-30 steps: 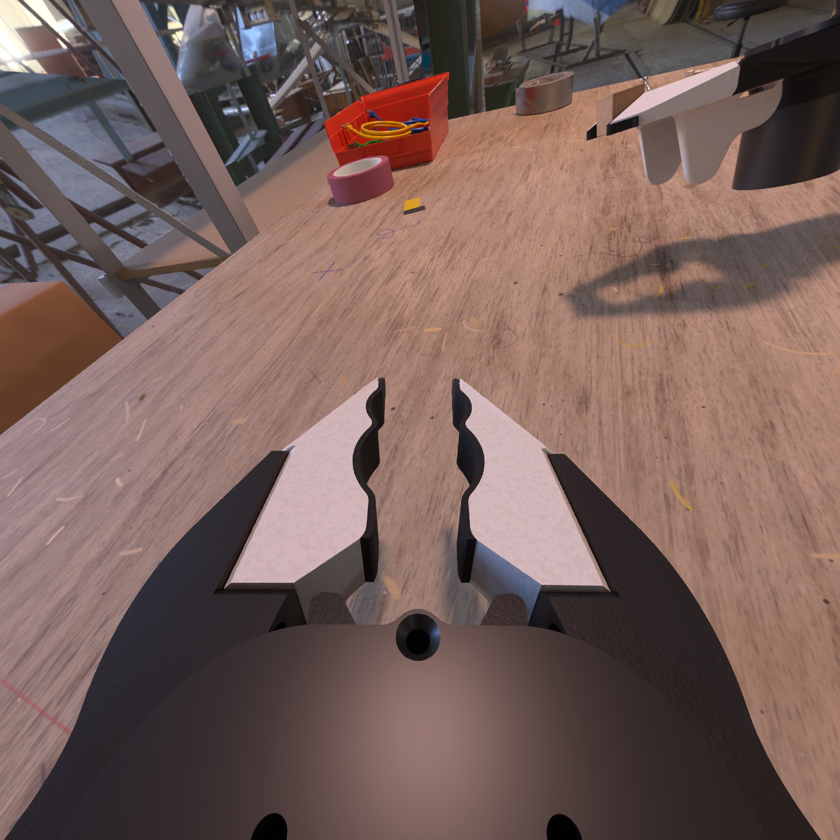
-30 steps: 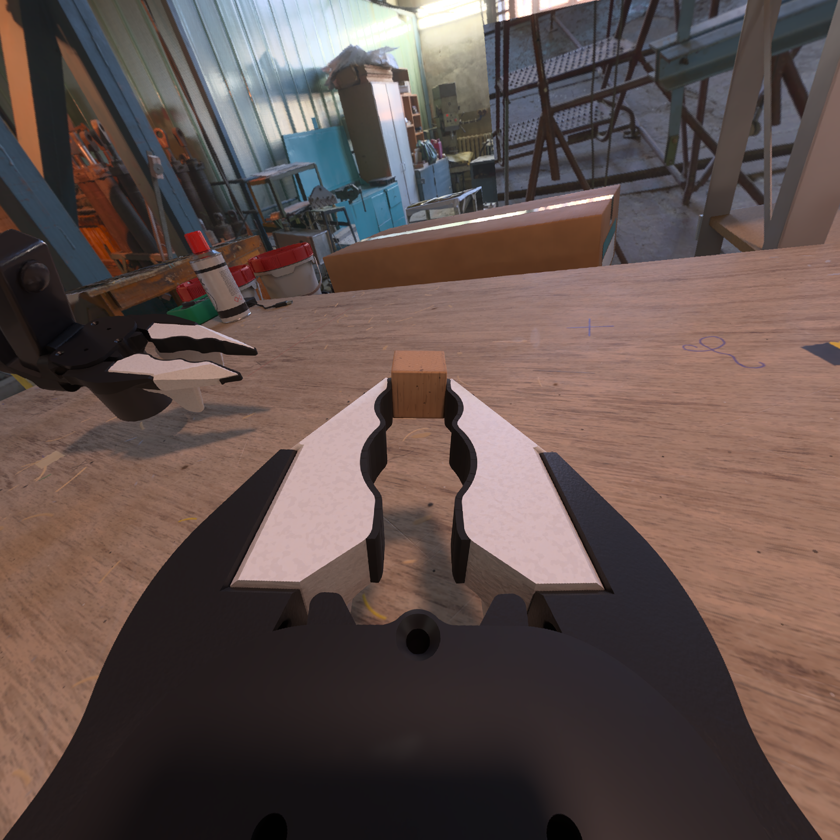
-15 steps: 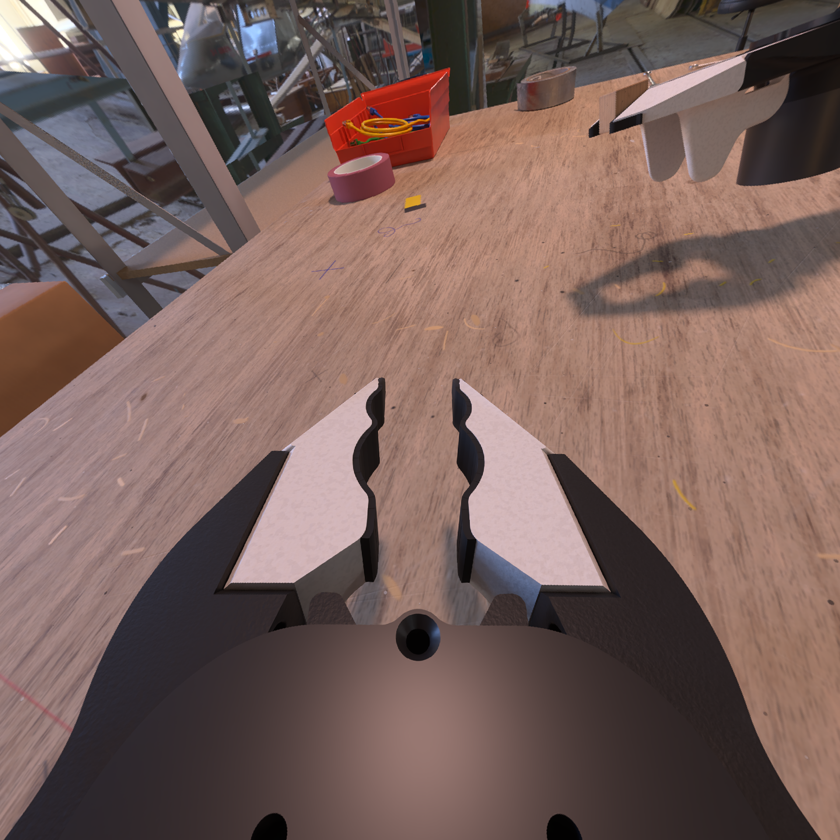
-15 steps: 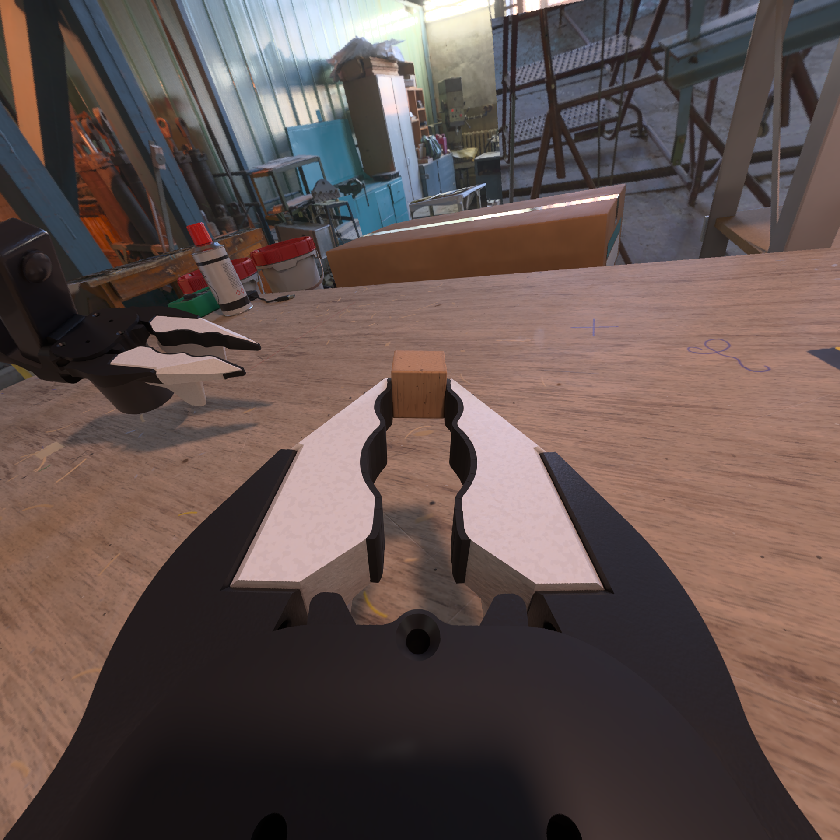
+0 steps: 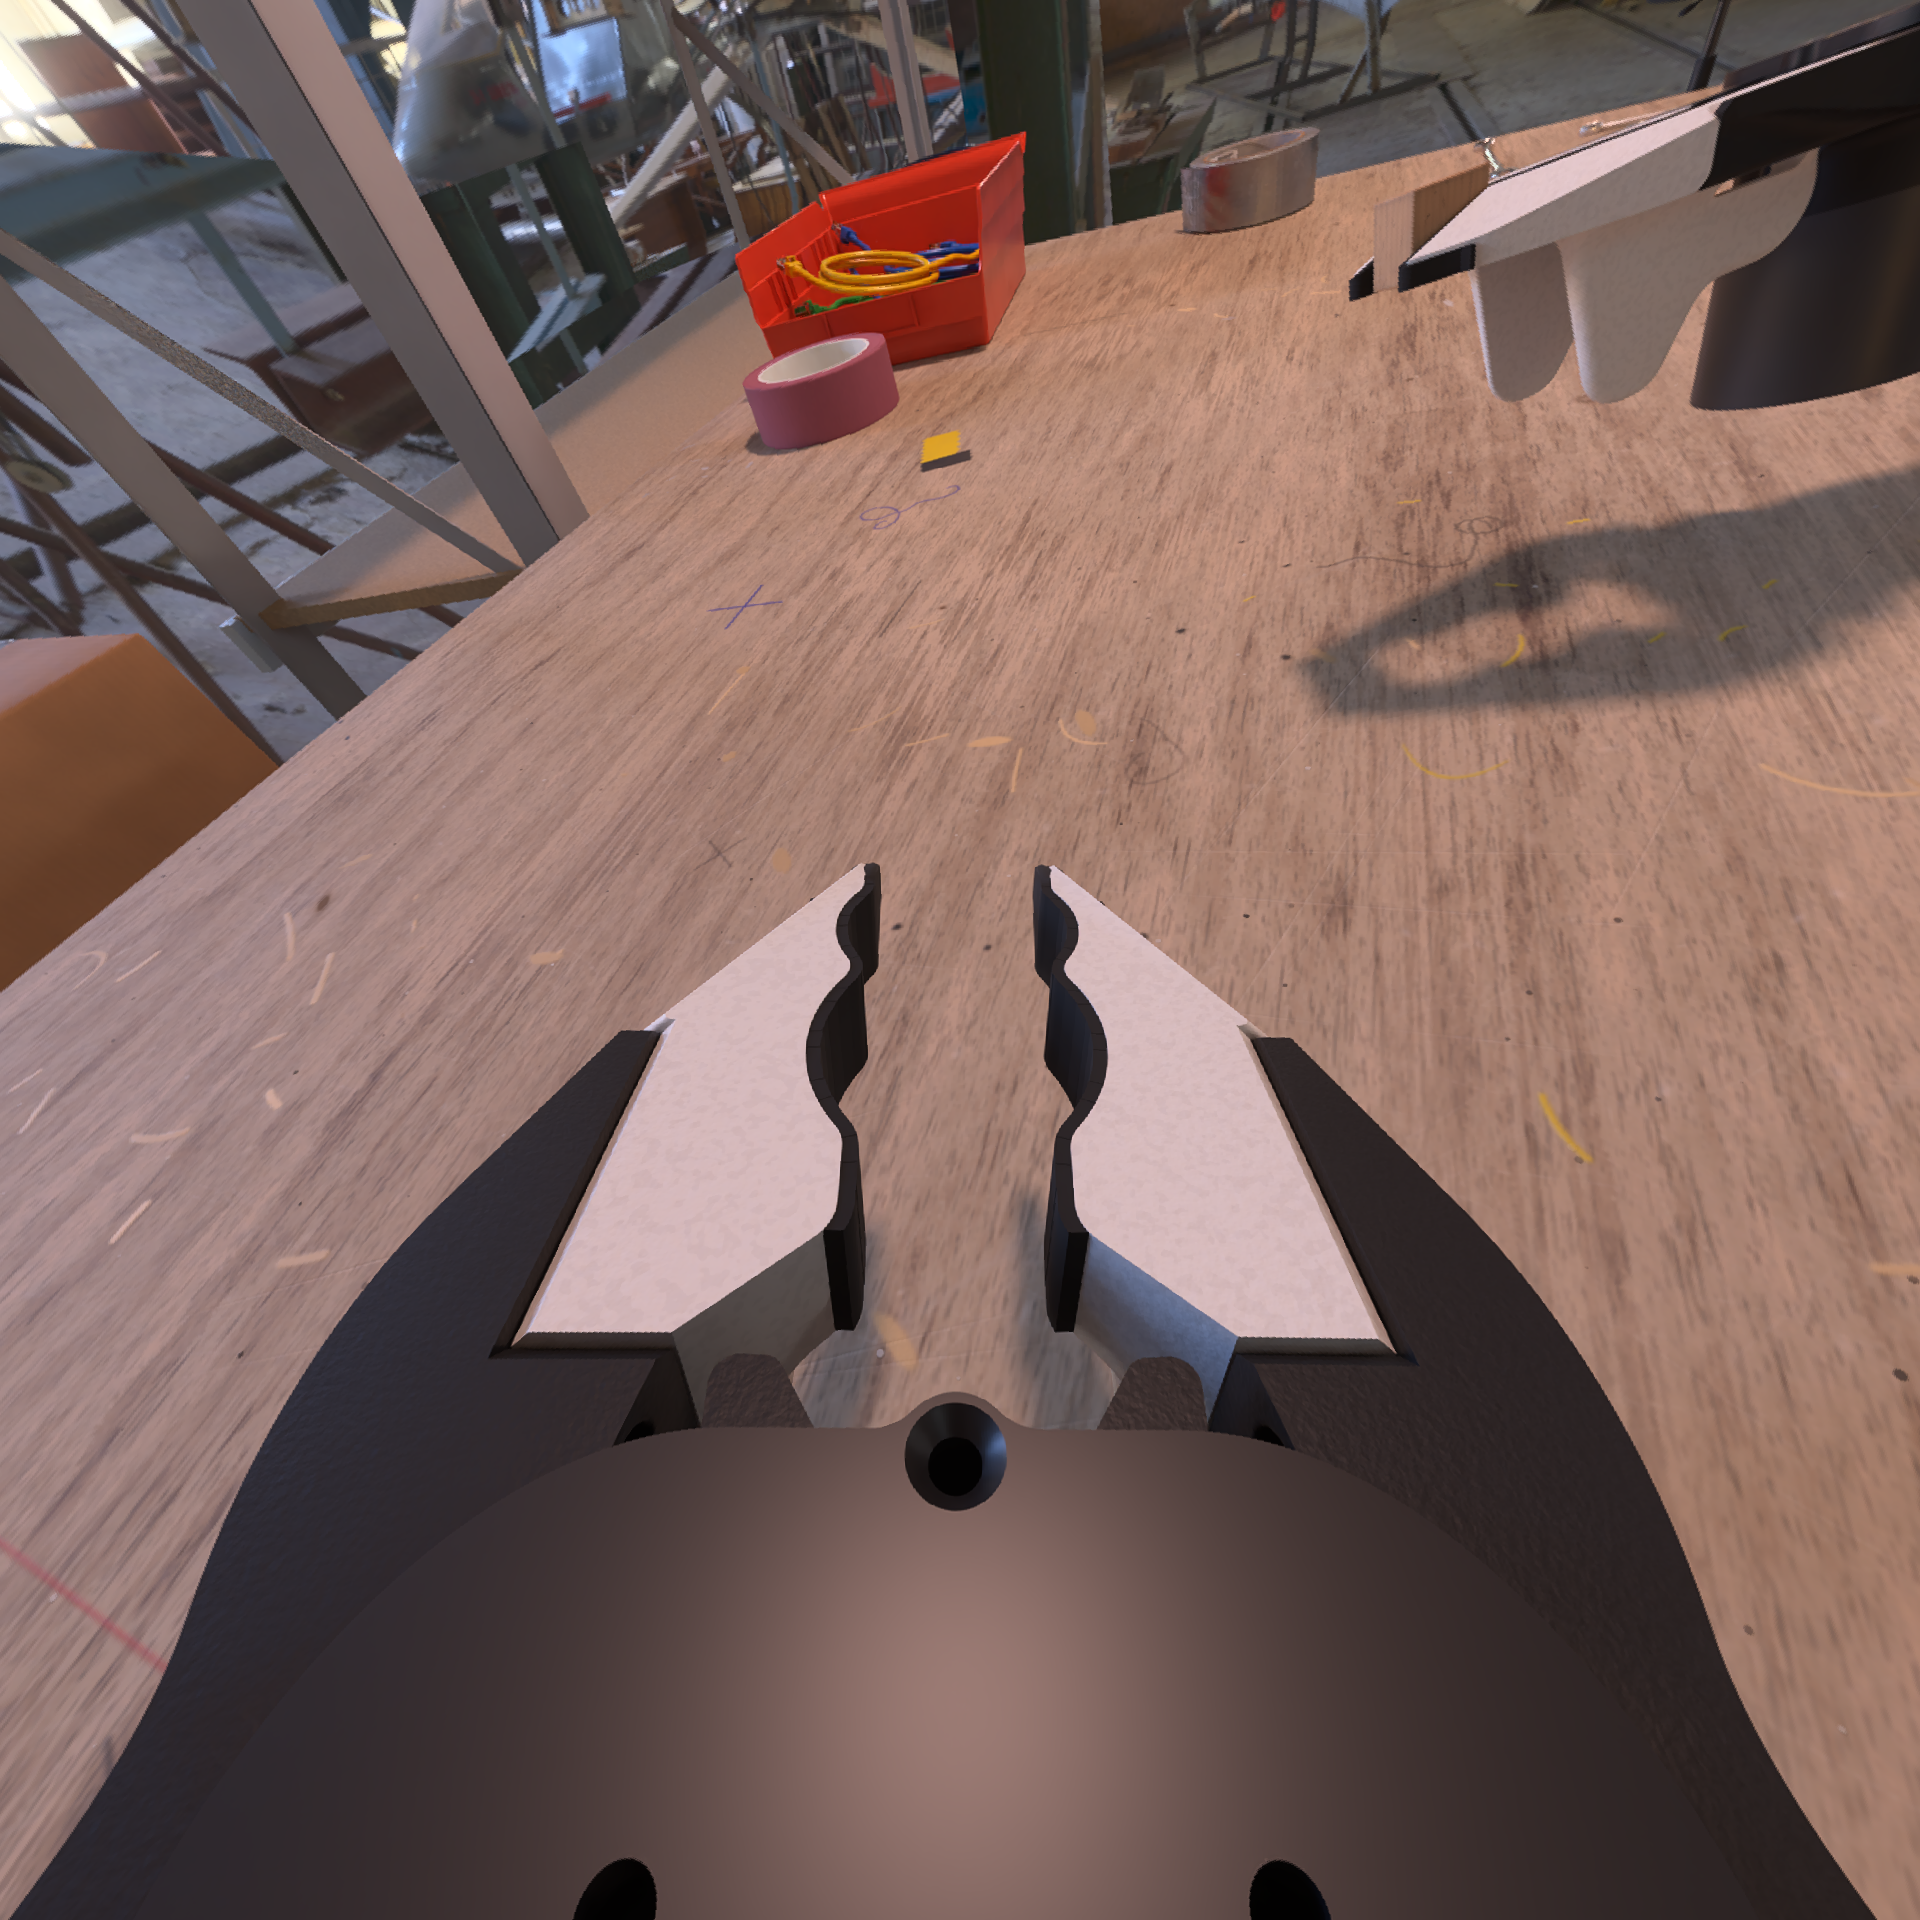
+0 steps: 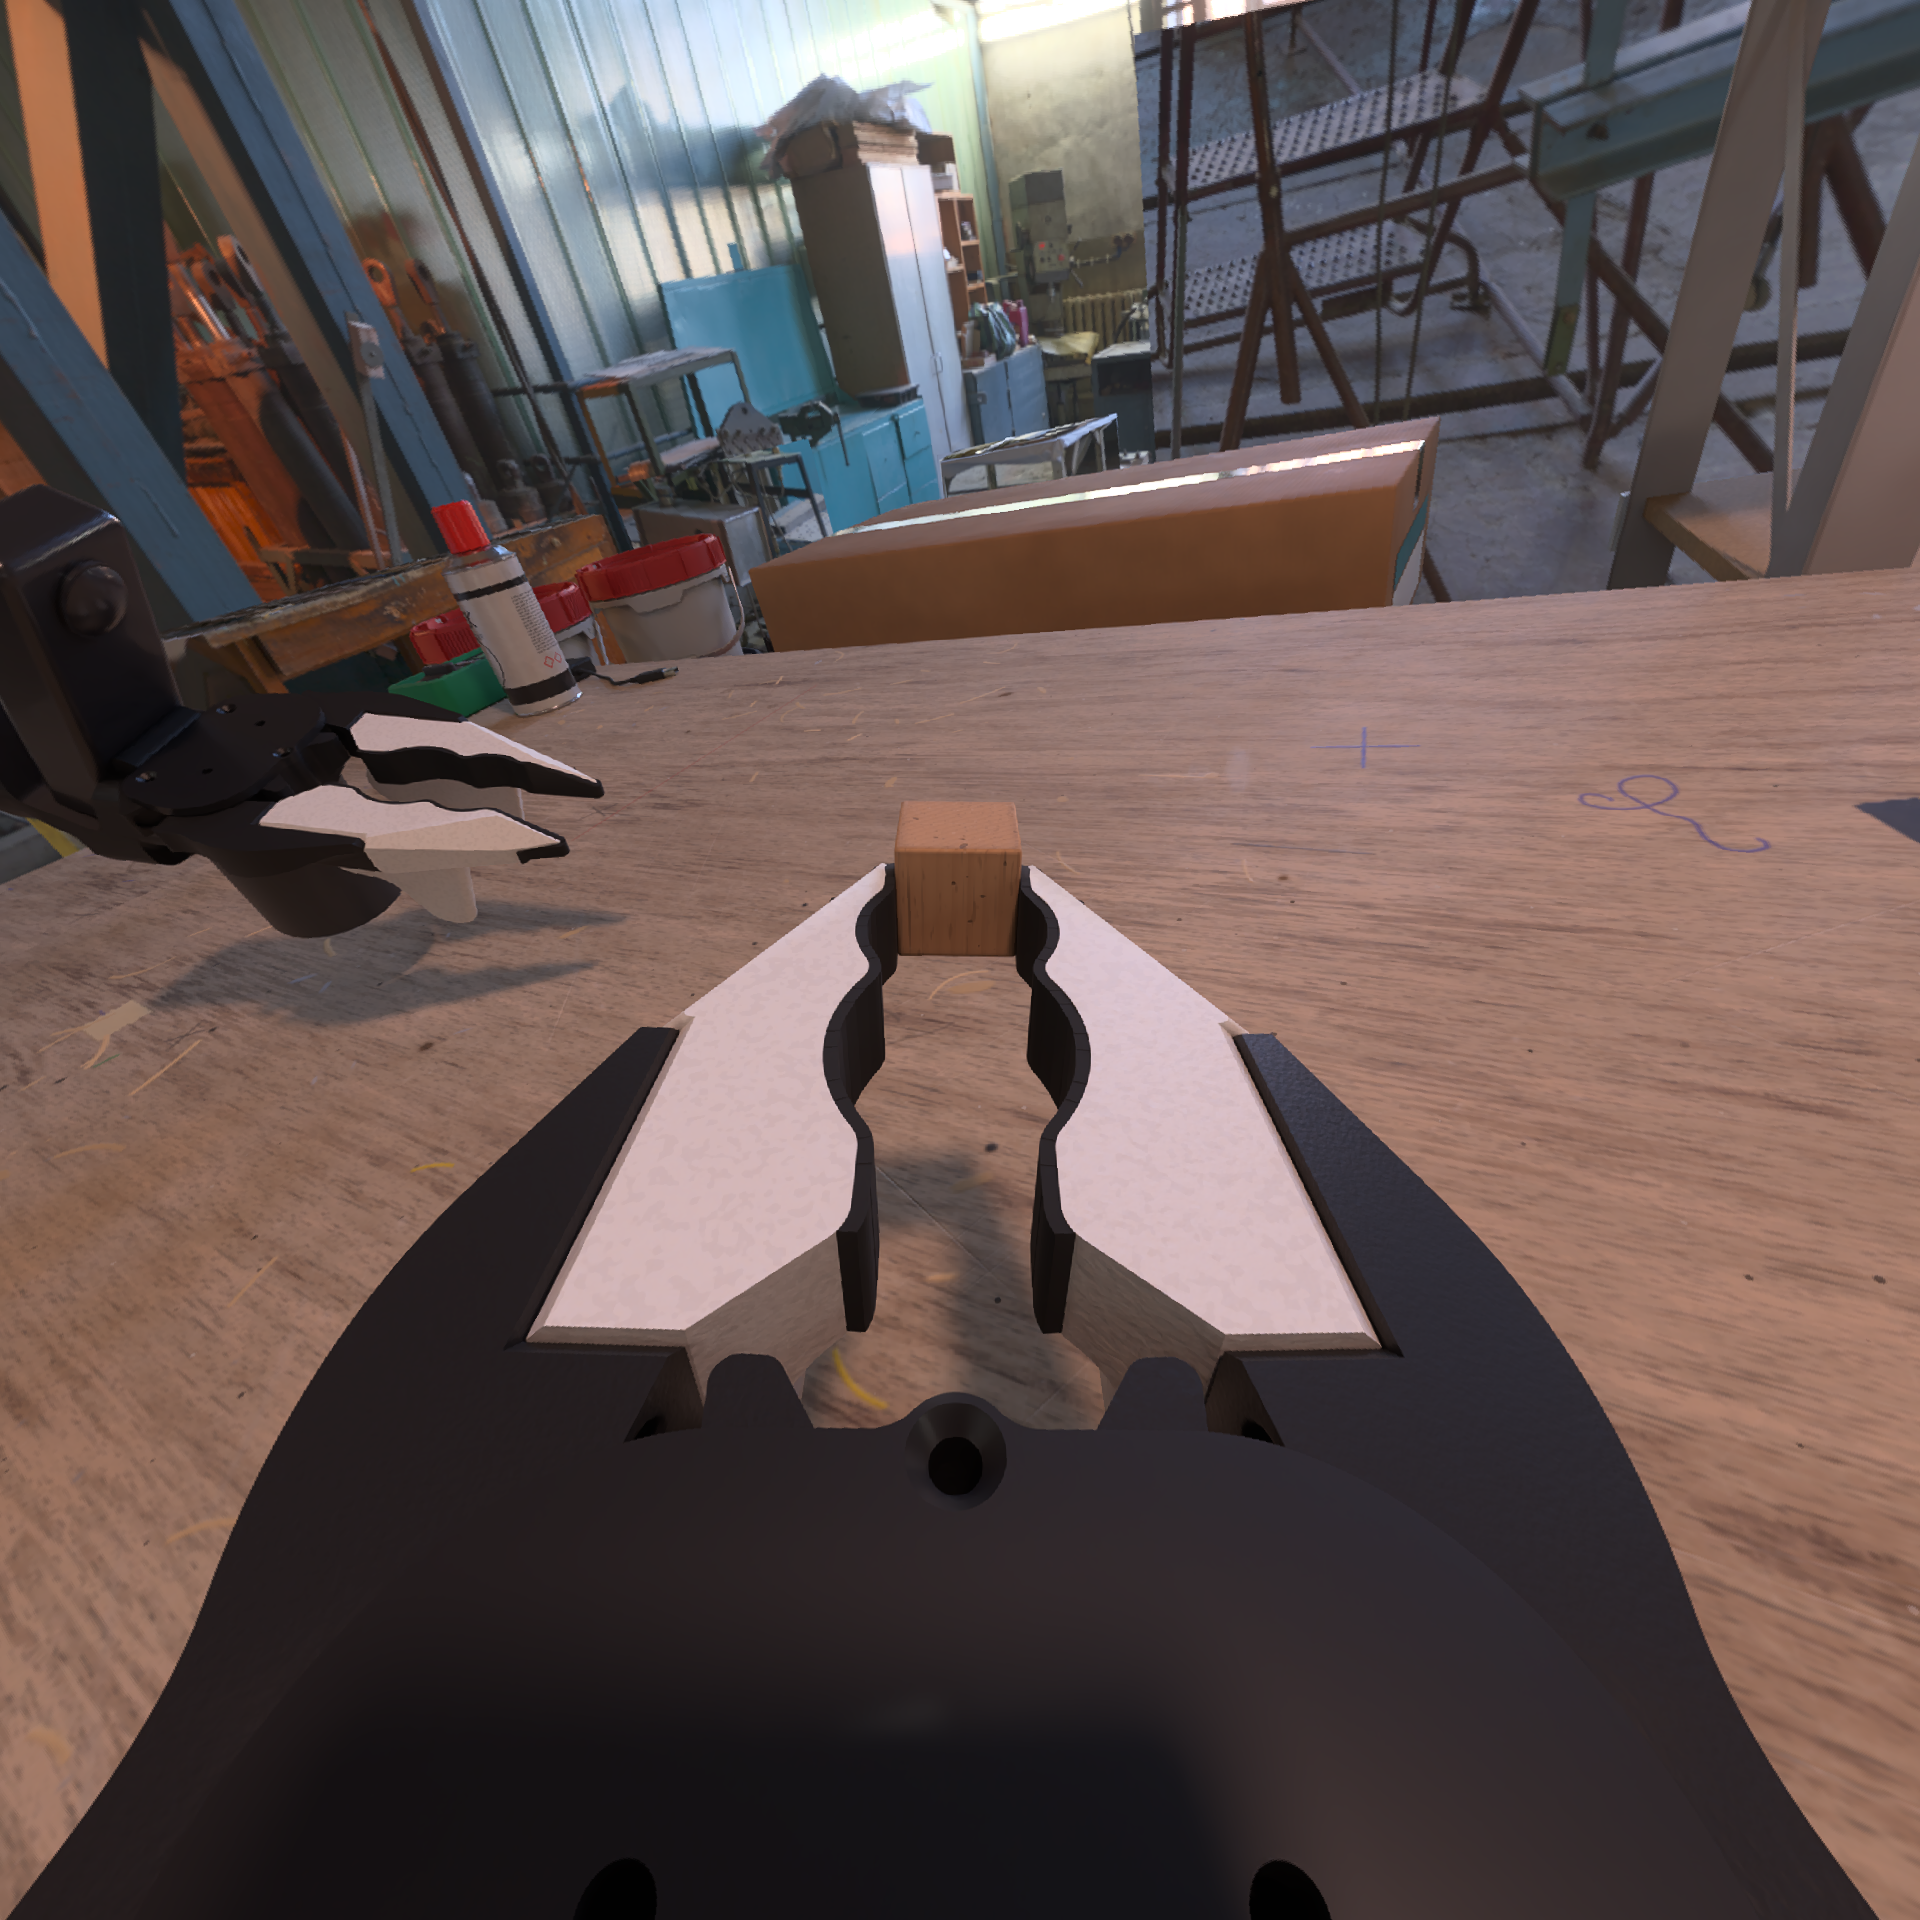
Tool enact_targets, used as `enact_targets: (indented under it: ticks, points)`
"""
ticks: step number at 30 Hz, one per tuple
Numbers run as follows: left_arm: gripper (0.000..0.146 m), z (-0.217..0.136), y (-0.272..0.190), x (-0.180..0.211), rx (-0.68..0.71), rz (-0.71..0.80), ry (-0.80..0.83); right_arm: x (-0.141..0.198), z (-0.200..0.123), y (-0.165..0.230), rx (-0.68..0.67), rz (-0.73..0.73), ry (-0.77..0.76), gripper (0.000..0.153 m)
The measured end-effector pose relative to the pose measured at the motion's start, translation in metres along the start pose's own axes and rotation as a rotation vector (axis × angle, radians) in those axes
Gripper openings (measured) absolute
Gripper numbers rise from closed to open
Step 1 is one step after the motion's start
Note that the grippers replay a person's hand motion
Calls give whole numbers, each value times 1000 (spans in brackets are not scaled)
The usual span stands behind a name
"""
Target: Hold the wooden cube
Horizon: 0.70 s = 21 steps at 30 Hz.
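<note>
A small wooden cube (image 6: 956, 878) sits gripped between the tips of my right gripper (image 6: 956, 894), which is shut on it and holds it above the wooden table (image 6: 1455, 1039). In the left wrist view the right gripper (image 5: 1382, 272) shows at the upper right, raised over its shadow, with the cube (image 5: 1418, 223) at its tips. My left gripper (image 5: 956, 883) is open and empty, low over the table. It also shows in the right wrist view (image 6: 571, 821) at the left, apart from the cube.
A red bin (image 5: 894, 249) with coloured cables, a pink tape roll (image 5: 821, 390), a grey tape roll (image 5: 1247, 177) and a small yellow piece (image 5: 943, 449) lie at the far end. A spray can (image 6: 504, 613) stands near the table edge. An orange box (image 6: 1091, 540) lies beyond.
The right gripper has risen a little with the cube. The left gripper has stayed open and almost still.
</note>
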<state>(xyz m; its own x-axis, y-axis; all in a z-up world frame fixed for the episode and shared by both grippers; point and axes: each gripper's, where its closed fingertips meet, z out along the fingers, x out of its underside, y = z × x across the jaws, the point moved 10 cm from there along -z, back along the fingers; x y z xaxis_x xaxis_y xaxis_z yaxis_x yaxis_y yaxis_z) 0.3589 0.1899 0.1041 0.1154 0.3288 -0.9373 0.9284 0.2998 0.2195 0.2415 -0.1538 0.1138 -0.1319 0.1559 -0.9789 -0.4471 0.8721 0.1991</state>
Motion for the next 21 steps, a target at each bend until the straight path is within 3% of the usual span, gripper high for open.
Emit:
enact_targets:
  ticks: [8,15,21]
  points:
    - [30,10,-8,-3,20,-10,65,-1,-1,2,2,-23,-4,21]
    - [47,60,-34,-20,46,-93,177,-1,-1,3,-2,-31,-5,21]
    - [57,97,-39,-26,-19,-107,310,0,-2,6,-4,-55,3,21]
